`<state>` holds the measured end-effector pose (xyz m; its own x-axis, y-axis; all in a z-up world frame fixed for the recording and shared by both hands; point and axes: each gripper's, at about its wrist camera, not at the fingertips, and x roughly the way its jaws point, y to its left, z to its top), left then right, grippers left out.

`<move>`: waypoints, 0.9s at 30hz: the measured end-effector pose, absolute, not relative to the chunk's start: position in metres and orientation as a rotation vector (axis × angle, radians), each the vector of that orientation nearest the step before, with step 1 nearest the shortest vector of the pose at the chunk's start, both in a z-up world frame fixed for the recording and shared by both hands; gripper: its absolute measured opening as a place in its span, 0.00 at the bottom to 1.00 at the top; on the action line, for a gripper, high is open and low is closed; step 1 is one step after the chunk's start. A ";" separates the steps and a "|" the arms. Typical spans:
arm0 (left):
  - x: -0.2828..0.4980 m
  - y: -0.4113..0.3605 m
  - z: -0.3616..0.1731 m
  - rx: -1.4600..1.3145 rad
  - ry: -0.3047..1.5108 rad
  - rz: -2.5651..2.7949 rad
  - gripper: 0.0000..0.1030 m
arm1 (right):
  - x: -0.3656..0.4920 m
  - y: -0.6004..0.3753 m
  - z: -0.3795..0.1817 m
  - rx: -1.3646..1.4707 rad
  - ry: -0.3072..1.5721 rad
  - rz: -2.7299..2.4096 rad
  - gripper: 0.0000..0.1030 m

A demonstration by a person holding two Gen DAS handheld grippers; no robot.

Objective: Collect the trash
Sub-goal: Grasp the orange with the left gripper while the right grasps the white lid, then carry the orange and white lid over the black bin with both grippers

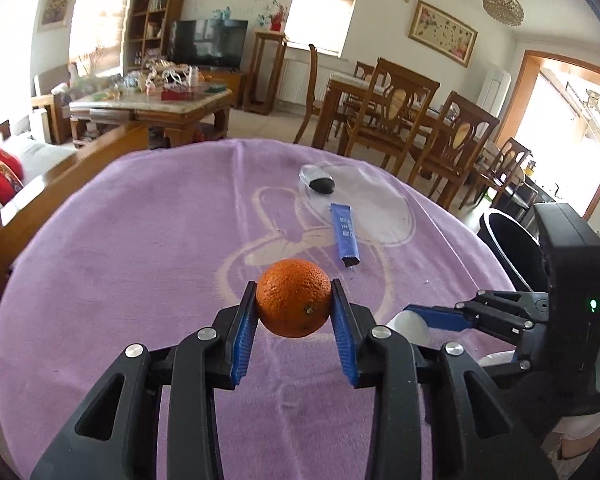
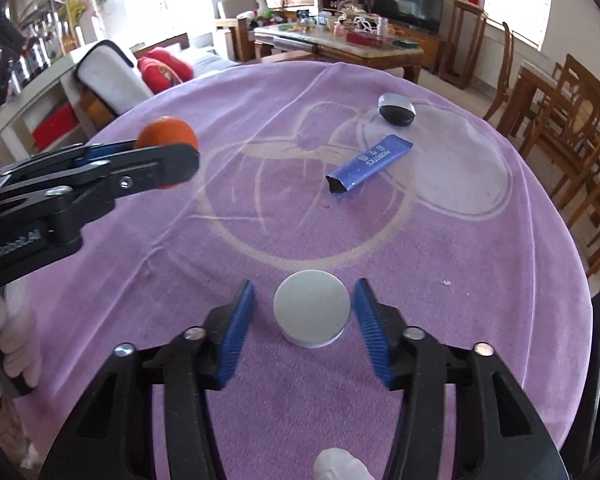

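My left gripper (image 1: pixel 294 300) is shut on an orange (image 1: pixel 293 297) and holds it above the purple cloth; it also shows in the right wrist view (image 2: pixel 168 148) at the left, with the orange (image 2: pixel 166 131) partly hidden behind a finger. My right gripper (image 2: pixel 304 308) is open, its blue pads either side of a white bottle cap (image 2: pixel 311 308) lying on the cloth, not touching it. In the left wrist view the right gripper (image 1: pixel 416 316) comes in from the right around the cap (image 1: pixel 408 326). A torn blue sachet (image 1: pixel 345 236) (image 2: pixel 370 164) lies further off.
A round table under a purple cloth (image 1: pixel 140 260) (image 2: pixel 460 260). A black and silver mouse (image 1: pixel 318 180) (image 2: pixel 397 110) lies at the far side. A black bin (image 1: pixel 508 244) stands right of the table. Wooden chairs (image 1: pixel 384 108) and a sofa (image 2: pixel 112 76) surround it.
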<state>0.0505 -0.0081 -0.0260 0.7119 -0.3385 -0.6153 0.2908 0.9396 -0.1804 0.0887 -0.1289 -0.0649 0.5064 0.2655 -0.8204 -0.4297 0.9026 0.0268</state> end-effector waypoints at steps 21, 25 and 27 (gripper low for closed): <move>0.020 -0.024 -0.014 0.037 0.562 -0.306 0.34 | 0.049 -0.199 -0.015 0.249 0.556 0.457 0.36; 0.020 -0.023 -0.013 0.035 0.562 -0.303 0.34 | 0.046 -0.195 -0.012 0.226 0.549 0.446 0.36; 0.019 -0.022 -0.013 0.035 0.562 -0.304 0.34 | 0.043 -0.193 -0.011 0.219 0.542 0.442 0.36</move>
